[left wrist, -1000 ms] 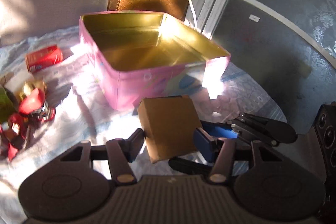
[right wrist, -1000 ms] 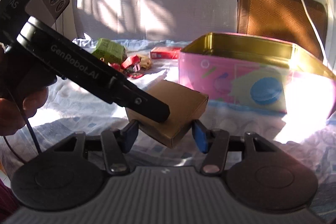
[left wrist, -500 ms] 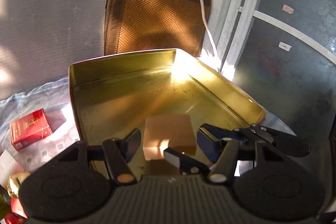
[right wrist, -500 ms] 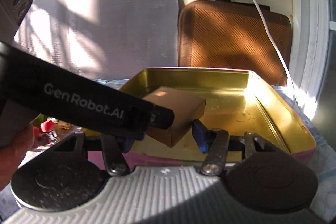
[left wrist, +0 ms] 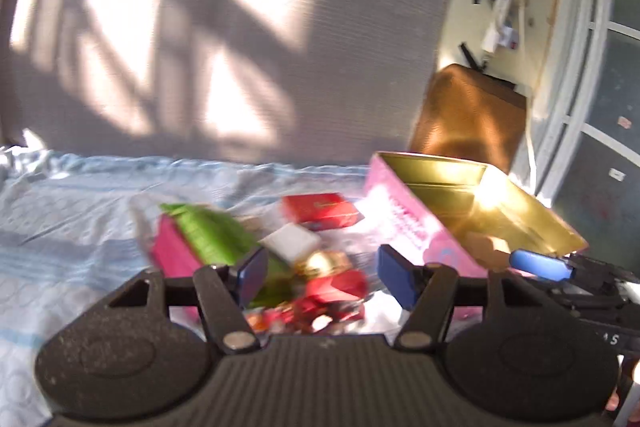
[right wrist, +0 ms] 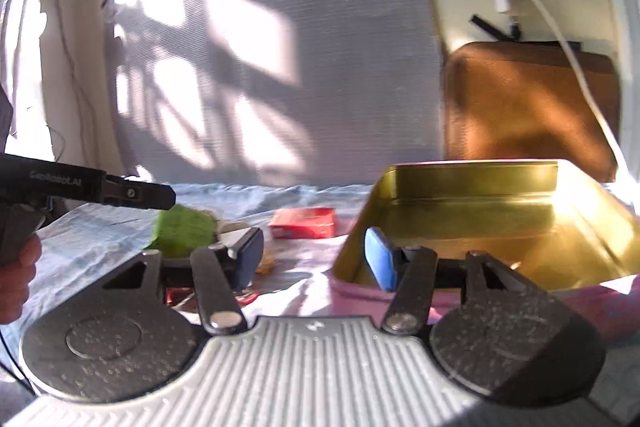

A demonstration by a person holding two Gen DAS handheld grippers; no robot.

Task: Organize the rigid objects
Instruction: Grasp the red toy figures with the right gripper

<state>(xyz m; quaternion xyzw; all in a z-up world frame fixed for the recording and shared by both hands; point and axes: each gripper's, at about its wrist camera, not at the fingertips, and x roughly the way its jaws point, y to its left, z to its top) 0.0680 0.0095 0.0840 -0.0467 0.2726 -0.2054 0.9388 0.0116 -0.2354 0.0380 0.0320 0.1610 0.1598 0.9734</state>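
A pink tin with a gold inside (left wrist: 404, 215) (right wrist: 472, 211) stands open on the cloth at the right. The brown box shows only as a dim shape in its near corner (left wrist: 484, 247). My left gripper (left wrist: 318, 277) is open and empty above a pile of small items: a green packet (left wrist: 208, 235) (right wrist: 182, 231), a red box (left wrist: 318, 211) (right wrist: 304, 223), a white piece (left wrist: 292, 241) and red wrappers (left wrist: 332, 291). My right gripper (right wrist: 312, 259) is open and empty over the tin's left rim. The left view is blurred.
A pale blue patterned cloth (left wrist: 80, 195) covers the surface. A brown woven cushion (right wrist: 528, 107) leans on the wall behind the tin, with a white cable (right wrist: 568, 55) hanging over it. A grey screen (right wrist: 280, 67) stands behind. A glass door (left wrist: 600, 147) is at the right.
Both grippers have let go of the brown box, which now lies in the tin. The left gripper has swung left toward the pile; the right has pulled back to the tin's left rim.
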